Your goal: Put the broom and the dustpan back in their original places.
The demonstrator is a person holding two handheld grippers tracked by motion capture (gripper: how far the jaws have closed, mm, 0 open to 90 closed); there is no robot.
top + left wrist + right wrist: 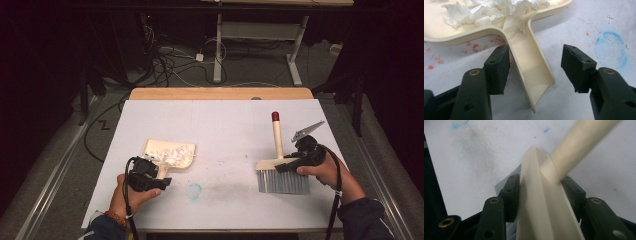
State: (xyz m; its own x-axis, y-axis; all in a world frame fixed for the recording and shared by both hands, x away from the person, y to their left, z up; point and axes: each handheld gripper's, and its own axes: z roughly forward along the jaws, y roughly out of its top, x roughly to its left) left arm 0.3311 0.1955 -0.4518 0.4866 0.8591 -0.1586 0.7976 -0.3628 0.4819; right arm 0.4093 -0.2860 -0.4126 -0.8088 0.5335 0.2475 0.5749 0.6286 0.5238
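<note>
The left hand-held gripper [535, 68] is standing released around the dustpan [169, 155] handle, near the tabletop's [220, 120] left edge. The right hand-held gripper [540, 192] is bracketing the brush [281, 172] head near the right edge, its grip unclear; the brush could tip and slide.

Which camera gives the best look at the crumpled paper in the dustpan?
The left gripper view: the crumpled paper lies close up in the dustpan, each fold clear. The high view shows it as a small white heap. The right gripper view looks along the brush instead.
</note>
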